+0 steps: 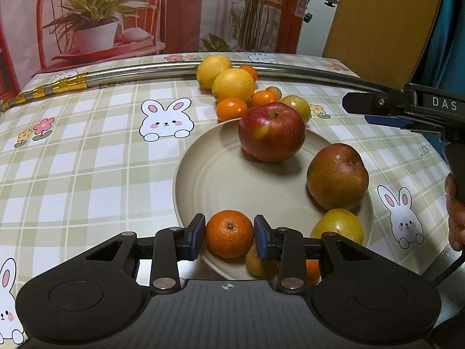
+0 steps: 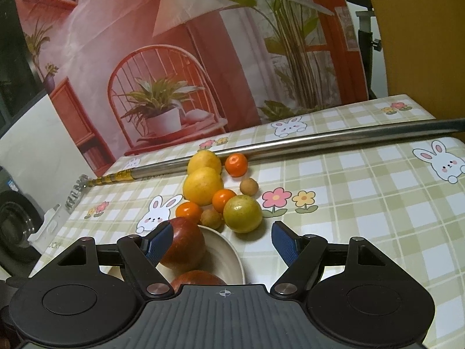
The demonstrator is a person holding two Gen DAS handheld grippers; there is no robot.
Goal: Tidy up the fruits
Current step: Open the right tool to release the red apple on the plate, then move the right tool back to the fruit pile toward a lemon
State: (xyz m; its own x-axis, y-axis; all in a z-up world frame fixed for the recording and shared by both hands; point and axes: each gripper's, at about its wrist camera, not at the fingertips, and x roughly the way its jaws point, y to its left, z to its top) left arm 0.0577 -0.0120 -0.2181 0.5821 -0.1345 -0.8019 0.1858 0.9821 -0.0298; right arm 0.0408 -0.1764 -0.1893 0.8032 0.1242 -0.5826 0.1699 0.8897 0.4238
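table w/ checked bunny-and-flower cloth (image 1: pixel 87 157) fills both views, printed backdrop of plants and a red chair (image 1: pixel 101 14) standing behind it. long steel rod w/ gold fittings (image 1: pixel 305 72) lies across the far side of the cloth. beige plate (image 1: pixel 221 174) sits near the front, mostly bare in the middle. on it: red apple (image 1: pixel 271 131) at the far rim, darker brownish apple (image 1: pixel 337 171) at the right rim, yellow-green fruit (image 1: pixel 338 224) just beside that one at the near right rim, and a small brownish fruit (image 1: pixel 257 261) at the near rim, partly hidden by the gripper. left gripper (image 1: pixel 229 235) is narrow, both blue pads pressed on a mandarin (image 1: pixel 229 232) over the plate's near rim; can't tell if the mandarin rests on the plate or hangs just above. another bit of orange shows behind the right finger, too hidden to name. right gripper (image 2: pixel 223 241) stands about half wide, nothing between the pads; it hangs over the plate's right edge, w/ the red apple behind its left finger (image 2: pixel 158 242). the loose pile sits off the plate btw plate and rod: two lemons (image 2: pixel 203 184) touching each other, the far one against the rod; a green-yellow round fruit (image 2: pixel 242 213) just beside the plate; three mandarins (image 2: pixel 223 199) scattered thru the pile, one near the rod; two small tan fruits (image 2: pixel 249 186), maybe longans. a hand (image 1: pixel 454 212) shows at the right edge of the left view, on the right gripper's handle.
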